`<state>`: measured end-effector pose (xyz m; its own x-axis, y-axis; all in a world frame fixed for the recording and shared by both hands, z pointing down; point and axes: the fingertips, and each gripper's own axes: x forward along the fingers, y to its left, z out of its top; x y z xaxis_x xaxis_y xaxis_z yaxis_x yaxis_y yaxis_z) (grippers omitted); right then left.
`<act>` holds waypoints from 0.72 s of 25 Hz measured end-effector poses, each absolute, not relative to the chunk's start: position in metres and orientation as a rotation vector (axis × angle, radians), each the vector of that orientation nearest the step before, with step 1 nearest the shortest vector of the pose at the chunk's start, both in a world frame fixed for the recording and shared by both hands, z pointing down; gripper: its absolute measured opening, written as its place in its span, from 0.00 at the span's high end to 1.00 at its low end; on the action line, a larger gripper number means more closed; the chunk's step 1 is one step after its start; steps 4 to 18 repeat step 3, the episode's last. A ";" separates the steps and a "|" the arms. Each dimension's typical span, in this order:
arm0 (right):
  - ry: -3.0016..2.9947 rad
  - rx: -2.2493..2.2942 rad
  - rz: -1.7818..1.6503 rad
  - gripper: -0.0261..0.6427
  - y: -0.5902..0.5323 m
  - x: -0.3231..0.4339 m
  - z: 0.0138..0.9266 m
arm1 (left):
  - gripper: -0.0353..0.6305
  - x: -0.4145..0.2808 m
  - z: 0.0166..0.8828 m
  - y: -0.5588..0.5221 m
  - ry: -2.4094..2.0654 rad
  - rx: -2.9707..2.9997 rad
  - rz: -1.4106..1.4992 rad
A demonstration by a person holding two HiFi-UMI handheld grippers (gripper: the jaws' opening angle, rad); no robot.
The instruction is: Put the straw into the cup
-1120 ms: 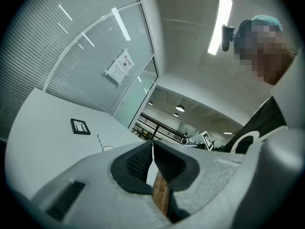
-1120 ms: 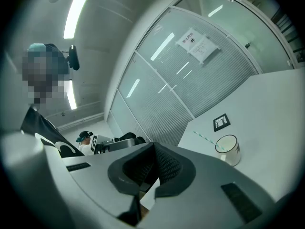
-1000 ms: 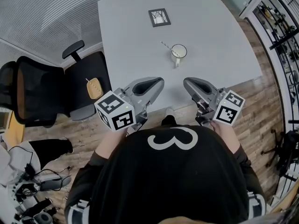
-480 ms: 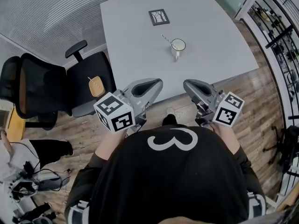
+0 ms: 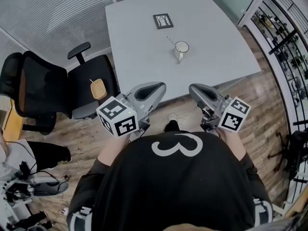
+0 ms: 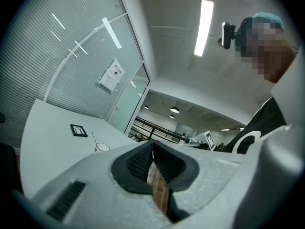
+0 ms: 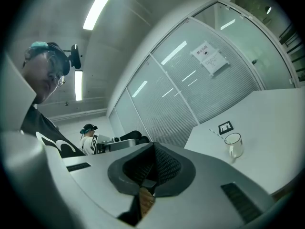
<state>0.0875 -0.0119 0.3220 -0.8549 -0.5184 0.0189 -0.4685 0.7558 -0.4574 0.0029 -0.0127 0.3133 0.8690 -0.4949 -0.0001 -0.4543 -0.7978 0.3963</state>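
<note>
A white cup point(image 5: 181, 48) stands on the grey table point(image 5: 139, 47), and a striped straw point(image 5: 171, 40) leans out of it to the upper left. The cup point(image 7: 234, 145) and straw point(image 7: 214, 133) also show small in the right gripper view, and the cup point(image 6: 102, 148) with the straw point(image 6: 94, 138) in the left gripper view. My left gripper point(image 5: 159, 86) is held off the table's near edge, jaws shut and empty. My right gripper point(image 5: 194, 87) is beside it, jaws shut and empty too. Both are well short of the cup.
A black marker card point(image 5: 163, 20) lies on the table beyond the cup. A black office chair point(image 5: 57, 88) with a small wooden object point(image 5: 97, 90) on its seat stands left of the table. Wooden floor lies below the grippers. Shelving point(image 5: 288, 47) runs along the right.
The table with the cup and straw has slid farther away and up in the head view as I stepped back. Both grippers keep their pose, shut.
</note>
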 end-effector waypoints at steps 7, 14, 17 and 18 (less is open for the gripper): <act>2.841 -0.804 -0.690 0.94 -0.003 0.088 0.318 | 0.92 0.004 0.308 -0.004 -0.702 2.662 -0.145; 2.841 -0.804 -0.690 0.94 -0.003 0.088 0.318 | 0.92 0.004 0.308 -0.004 -0.702 2.662 -0.145; 2.841 -0.804 -0.690 0.94 -0.003 0.088 0.318 | 0.92 0.004 0.308 -0.004 -0.702 2.662 -0.145; 2.841 -0.804 -0.690 0.94 -0.003 0.088 0.318 | 0.92 0.004 0.308 -0.004 -0.702 2.662 -0.145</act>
